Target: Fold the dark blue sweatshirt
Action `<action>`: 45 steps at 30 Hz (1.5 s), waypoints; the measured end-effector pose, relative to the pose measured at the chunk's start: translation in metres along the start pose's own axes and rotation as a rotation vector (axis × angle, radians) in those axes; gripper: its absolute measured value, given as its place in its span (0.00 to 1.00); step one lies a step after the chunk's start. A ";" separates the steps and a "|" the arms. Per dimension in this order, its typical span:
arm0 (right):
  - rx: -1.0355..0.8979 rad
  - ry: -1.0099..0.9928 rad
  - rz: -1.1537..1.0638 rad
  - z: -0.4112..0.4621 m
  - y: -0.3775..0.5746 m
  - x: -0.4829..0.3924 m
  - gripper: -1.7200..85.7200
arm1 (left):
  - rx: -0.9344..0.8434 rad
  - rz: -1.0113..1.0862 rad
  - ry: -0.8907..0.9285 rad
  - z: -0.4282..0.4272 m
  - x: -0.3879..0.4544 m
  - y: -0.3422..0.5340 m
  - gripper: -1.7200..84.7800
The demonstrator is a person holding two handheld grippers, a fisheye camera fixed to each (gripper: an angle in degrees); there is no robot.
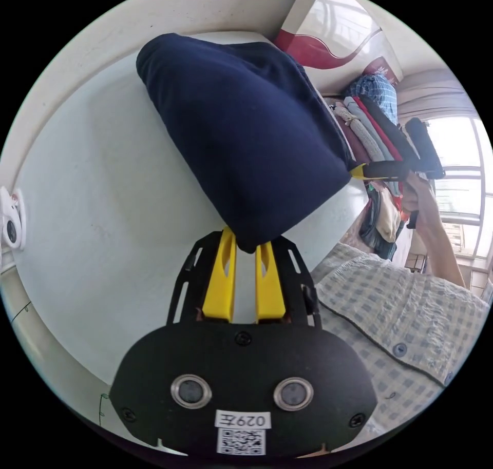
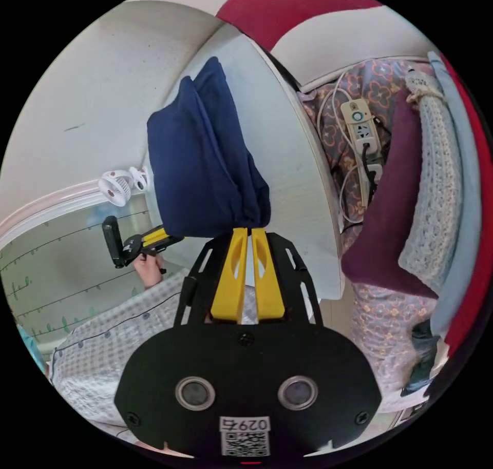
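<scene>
the tips of both claws are hidden in blue cloth, so the exact pinch is hard to see. in the left gripper view the left claw (image 1: pixel 245 247) has its yellow jaws narrow, biting a corner of the sweatshirt (image 1: pixel 246 125), which bunches just past the tips over a white table (image 1: pixel 97 192). the right claw (image 1: pixel 359 171) grips its far edge there. in the right gripper view the right claw (image 2: pixel 248 233) bites the sweatshirt (image 2: pixel 205 166) too, and the left claw (image 2: pixel 169 237) grips its other side. each claw body has a sticker, too small to read.
</scene>
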State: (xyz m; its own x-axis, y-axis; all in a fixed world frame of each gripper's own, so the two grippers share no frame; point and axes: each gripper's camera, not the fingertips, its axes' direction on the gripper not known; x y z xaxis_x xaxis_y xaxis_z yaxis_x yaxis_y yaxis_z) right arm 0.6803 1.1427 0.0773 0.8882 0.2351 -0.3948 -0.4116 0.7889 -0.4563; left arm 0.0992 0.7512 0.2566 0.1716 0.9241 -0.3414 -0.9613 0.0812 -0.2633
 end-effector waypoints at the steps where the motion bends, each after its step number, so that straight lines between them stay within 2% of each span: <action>1: -0.010 -0.001 -0.022 0.003 -0.001 0.001 0.02 | -0.015 -0.004 0.024 0.003 0.000 -0.003 0.08; 3: 0.009 -0.009 -0.007 -0.005 0.001 0.001 0.02 | -0.044 -0.027 0.104 0.003 -0.005 -0.003 0.06; 5: 0.027 0.018 0.003 -0.017 0.007 -0.003 0.02 | 0.013 -0.084 0.214 -0.006 -0.013 0.008 0.03; 7: 0.032 0.202 0.006 -0.033 0.019 -0.020 0.02 | 0.098 -0.159 0.298 -0.021 -0.024 0.028 0.02; 9: 0.069 0.319 -0.047 -0.044 0.028 -0.042 0.02 | 0.135 -0.173 0.307 -0.032 -0.023 0.034 0.01; 11: 0.099 0.339 -0.133 -0.047 0.028 -0.065 0.02 | 0.125 -0.136 0.263 -0.038 -0.010 0.022 0.01; 15: 0.031 0.229 -0.257 -0.014 -0.007 -0.100 0.01 | 0.041 0.059 0.077 -0.023 0.056 -0.040 0.01; 19: -0.132 0.423 -0.256 0.044 -0.043 -0.115 0.01 | -0.144 0.168 -0.209 0.029 0.118 -0.091 0.01; 24: -0.146 0.348 -0.239 0.046 -0.054 -0.117 0.01 | -0.228 0.224 -0.430 0.060 0.170 -0.111 0.01; 27: -0.139 0.303 -0.222 0.048 -0.056 -0.117 0.01 | -0.217 0.237 -0.520 0.074 0.192 -0.113 0.01; 31: -0.094 0.344 -0.250 0.057 -0.050 -0.133 0.01 | -0.143 0.186 -0.459 0.075 0.192 -0.110 0.01; 37: -0.066 0.426 -0.283 0.074 -0.045 -0.158 0.01 | -0.150 0.164 -0.303 0.076 0.179 -0.119 0.01; 45: -0.068 0.517 -0.307 0.095 -0.043 -0.187 0.01 | -0.152 0.177 -0.372 0.088 0.192 -0.125 0.01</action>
State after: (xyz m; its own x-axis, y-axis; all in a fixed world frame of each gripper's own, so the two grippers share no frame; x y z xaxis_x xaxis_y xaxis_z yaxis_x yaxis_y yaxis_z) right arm 0.5512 1.1186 0.2471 0.7609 -0.3176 -0.5659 -0.1795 0.7350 -0.6539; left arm 0.2330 0.9519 0.3033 -0.1089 0.9927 -0.0524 -0.9216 -0.1206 -0.3690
